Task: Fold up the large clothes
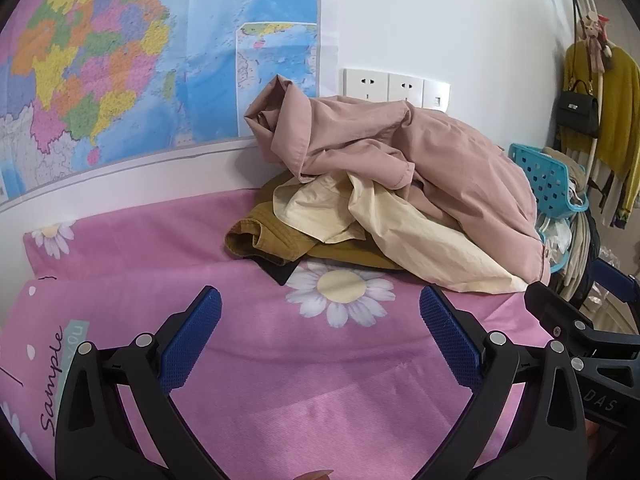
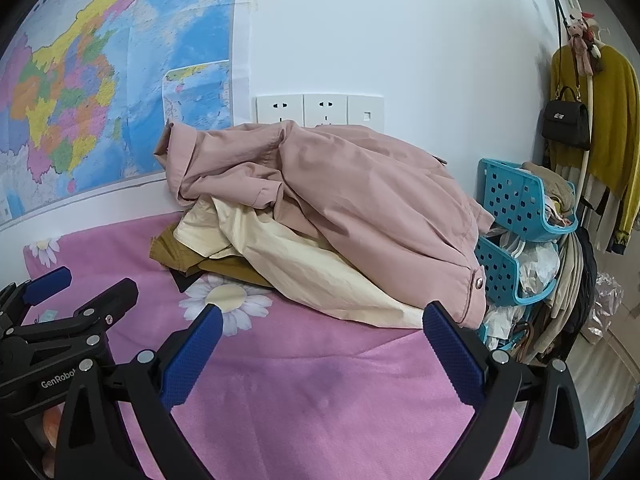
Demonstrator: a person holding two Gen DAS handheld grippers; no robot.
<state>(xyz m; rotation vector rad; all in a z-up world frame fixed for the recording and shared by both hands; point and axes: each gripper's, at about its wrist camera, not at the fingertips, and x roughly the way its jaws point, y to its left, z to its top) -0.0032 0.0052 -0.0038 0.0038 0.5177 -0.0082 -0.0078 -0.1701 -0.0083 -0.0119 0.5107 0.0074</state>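
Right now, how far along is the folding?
Done: nothing visibly folded. The pink jacket, cream garment and mustard garment lie in one crumpled heap on the pink floral sheet. In hand: nothing; left gripper and right gripper are open, short of the pile. Left: every garment.

My left gripper (image 1: 320, 332) & right gripper (image 2: 320, 344): matt black plastic arms, bumpy blue rubber-like pads (image 1: 192, 344), shiny metal pins. Pink jacket (image 2: 360, 200) is soft matt cloth, w/ a shiny snap. Cream shirt (image 1: 420, 240) is thin, crinkly cloth. Pink bedsheet (image 2: 320, 400) is finely ribbed cloth. Blue baskets (image 2: 516, 200) are smooth plastic. Wall map (image 1: 120, 60) is glossy paper.
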